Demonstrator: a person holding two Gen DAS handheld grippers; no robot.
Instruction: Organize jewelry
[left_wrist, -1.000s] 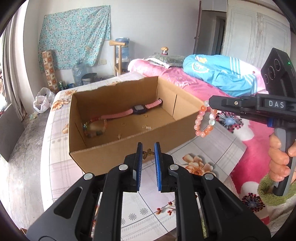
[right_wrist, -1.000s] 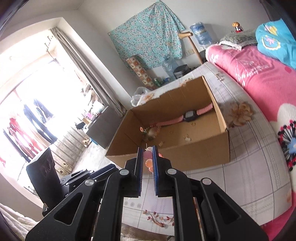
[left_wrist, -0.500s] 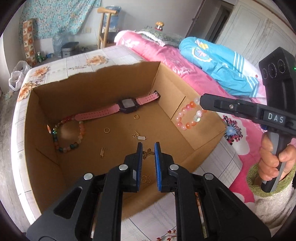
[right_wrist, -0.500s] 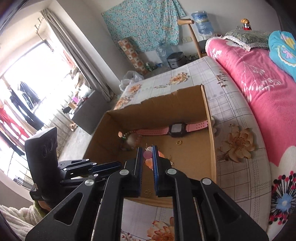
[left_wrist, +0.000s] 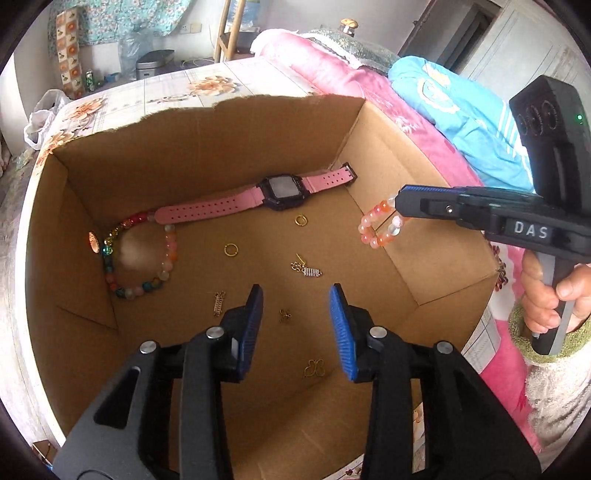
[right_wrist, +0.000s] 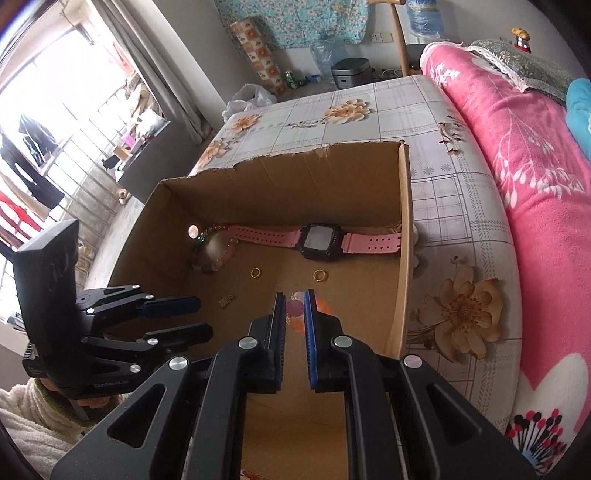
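Depositing stage: left tool (left_wrist: 295, 325), jaws just opened and empty, hangs over the box (left_wrist: 207, 155); right tool (right_wrist: 295, 314) grips a bracelet (left_wrist: 380, 229) above it, release due next.

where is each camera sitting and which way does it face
Left wrist: on the left gripper, angled down into the cardboard box; shows its own open jaws, plus the right gripper holding a pink bead bracelet.
Right wrist: on the right gripper, angled down into the box; shows the left gripper.
Shared: the box, the pink watch, gold rings.
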